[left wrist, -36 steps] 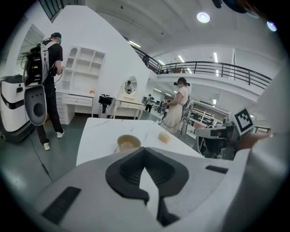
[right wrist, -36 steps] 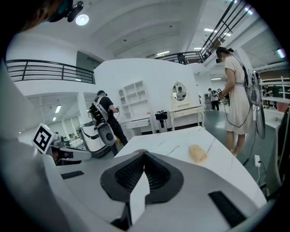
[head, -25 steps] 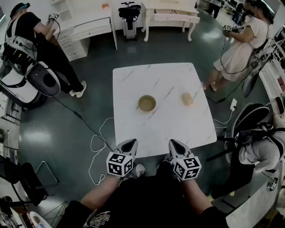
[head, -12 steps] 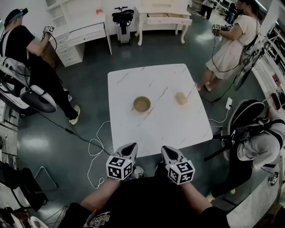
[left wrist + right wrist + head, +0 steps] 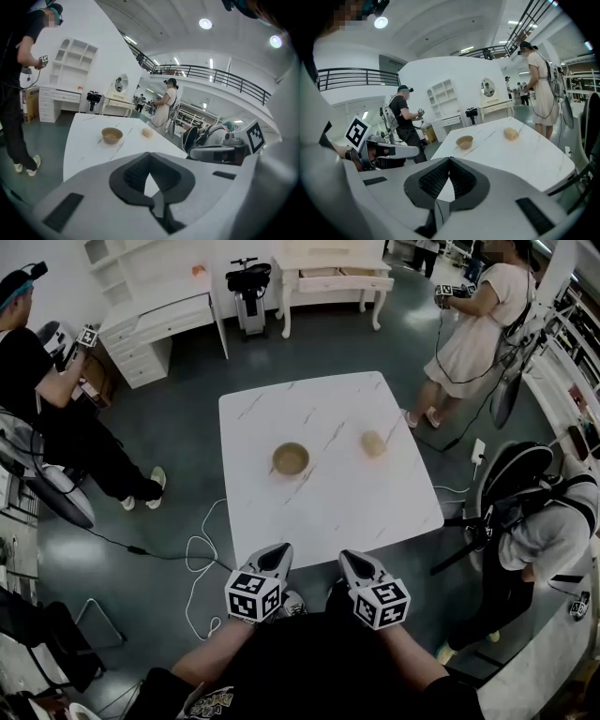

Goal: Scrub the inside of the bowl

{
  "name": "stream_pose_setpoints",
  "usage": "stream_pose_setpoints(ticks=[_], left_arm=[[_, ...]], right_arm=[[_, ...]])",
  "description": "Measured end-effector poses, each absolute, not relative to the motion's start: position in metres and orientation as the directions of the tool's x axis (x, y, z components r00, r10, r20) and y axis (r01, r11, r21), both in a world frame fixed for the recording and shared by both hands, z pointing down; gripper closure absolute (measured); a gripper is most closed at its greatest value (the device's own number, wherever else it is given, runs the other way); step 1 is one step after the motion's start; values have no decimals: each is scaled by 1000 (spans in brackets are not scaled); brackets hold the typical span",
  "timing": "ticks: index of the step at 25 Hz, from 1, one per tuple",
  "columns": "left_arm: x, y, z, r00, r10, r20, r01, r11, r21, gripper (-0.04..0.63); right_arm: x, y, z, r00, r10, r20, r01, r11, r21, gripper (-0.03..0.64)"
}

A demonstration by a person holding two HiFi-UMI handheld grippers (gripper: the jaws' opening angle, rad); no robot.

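Still, left tool (image 5: 276,552) and right tool (image 5: 352,559) stay shut, empty

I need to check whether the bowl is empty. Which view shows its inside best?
The head view: it looks steeply down into the bowl, so the whole interior shows, though small. The left and right gripper views see the bowl low from the side, showing mostly outer wall and rim.

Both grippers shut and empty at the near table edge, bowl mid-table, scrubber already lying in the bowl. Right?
Not quite: the scrubber lies on the table to the right of the bowl, apart from it, as the head view shows. The left gripper and right gripper are shut and empty at the table's near edge.
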State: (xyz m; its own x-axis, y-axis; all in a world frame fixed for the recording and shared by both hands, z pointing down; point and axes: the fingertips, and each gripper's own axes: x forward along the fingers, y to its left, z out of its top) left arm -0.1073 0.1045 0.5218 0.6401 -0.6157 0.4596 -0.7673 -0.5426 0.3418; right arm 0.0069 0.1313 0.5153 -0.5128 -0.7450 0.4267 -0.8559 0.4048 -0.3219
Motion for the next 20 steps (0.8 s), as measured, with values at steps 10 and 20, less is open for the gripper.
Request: stream_pose_setpoints(ticks=[10,20], left_arm=[[-97,109,519,654,-604,456,-755,-563,336,589],[-103,112,518,657,-602,454,-753,-556,352,589]], right_arm=[[12,136,515,-507,-753,419,-858,398,-323,595],[5,136,514,-511,-749,422,-857,406,-317,595]])
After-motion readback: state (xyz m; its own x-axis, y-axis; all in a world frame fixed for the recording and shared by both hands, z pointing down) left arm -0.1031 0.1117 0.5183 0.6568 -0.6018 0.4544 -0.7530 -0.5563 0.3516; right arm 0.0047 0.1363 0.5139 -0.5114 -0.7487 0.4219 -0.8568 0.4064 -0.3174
